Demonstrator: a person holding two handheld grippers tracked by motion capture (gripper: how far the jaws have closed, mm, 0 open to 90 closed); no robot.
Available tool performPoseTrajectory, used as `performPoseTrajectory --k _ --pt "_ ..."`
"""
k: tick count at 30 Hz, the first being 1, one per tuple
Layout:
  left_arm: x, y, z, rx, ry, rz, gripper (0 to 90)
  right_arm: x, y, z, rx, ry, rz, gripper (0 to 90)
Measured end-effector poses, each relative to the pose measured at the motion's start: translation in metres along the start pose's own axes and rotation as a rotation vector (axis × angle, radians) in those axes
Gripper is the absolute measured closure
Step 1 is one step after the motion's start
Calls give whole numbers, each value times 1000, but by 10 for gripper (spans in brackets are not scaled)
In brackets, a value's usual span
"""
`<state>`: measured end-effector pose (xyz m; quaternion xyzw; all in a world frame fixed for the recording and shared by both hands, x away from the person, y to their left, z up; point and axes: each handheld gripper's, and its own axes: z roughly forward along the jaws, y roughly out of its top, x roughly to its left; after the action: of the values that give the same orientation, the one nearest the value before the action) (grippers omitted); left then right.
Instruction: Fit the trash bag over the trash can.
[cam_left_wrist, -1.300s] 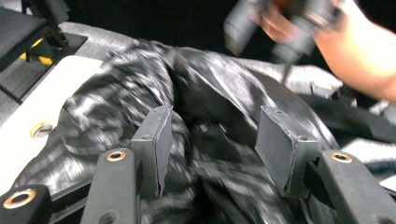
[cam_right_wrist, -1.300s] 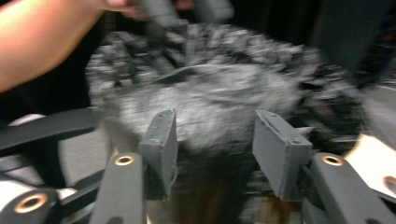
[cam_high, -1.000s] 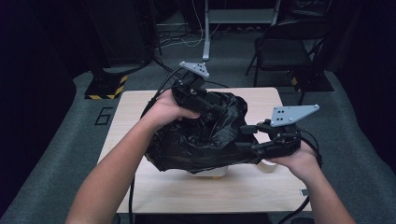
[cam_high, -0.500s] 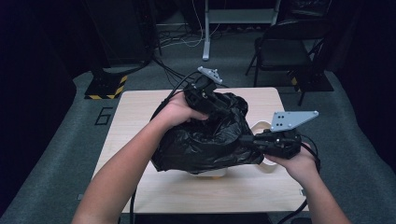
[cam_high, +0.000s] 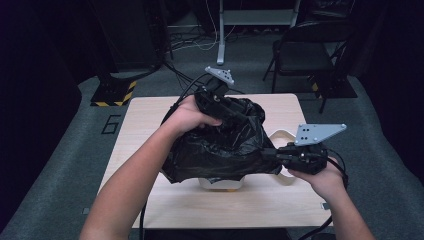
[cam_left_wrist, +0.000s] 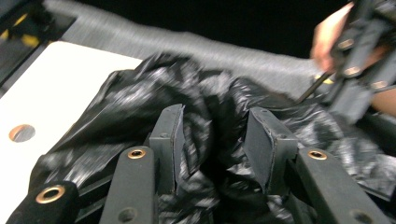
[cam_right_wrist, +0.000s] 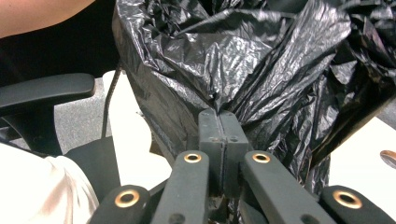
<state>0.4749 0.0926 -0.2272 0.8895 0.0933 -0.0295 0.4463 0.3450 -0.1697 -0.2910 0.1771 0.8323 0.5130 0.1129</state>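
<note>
A crumpled black plastic bag (cam_high: 220, 150) lies over a white container (cam_high: 220, 184) in the middle of the wooden table (cam_high: 145, 125). My left gripper (cam_high: 240, 114) reaches into the bag's far top. In the left gripper view its jaws (cam_left_wrist: 215, 126) stand apart and have just been opening, with loose folds of the bag (cam_left_wrist: 140, 102) bulging between them. My right gripper (cam_high: 267, 154) meets the bag's right edge. In the right gripper view the pads (cam_right_wrist: 218, 116) are pressed together, pinching a pleat of the bag (cam_right_wrist: 243, 60).
A white curved strip (cam_high: 281, 134) lies on the table right of the bag. A round hole (cam_left_wrist: 21, 133) marks the tabletop. Behind the table stand a dark chair (cam_high: 305, 50), a metal post (cam_high: 220, 35) and a yellow-black striped base (cam_high: 112, 95).
The left hand has rolled and shifted slightly right along the bag's top, tipping its grey plate. The bag has bunched up taller and narrower. The right hand has stayed about where it was.
</note>
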Motion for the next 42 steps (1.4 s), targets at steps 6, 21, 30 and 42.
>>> performPoseTrajectory --k 6,21,30,42 --pt "1 0 -7 -34 35 -22 490 -4 -5 -3 -20 -15 33 900" --pt "13 0 42 327 171 -47 817 18 -23 10 49 41 -3 900" --pt "23 0 61 407 217 -60 875 17 -34 14 71 18 9 900" --pt "30 -8 74 456 157 -73 877 14 -49 10 66 23 53 900"
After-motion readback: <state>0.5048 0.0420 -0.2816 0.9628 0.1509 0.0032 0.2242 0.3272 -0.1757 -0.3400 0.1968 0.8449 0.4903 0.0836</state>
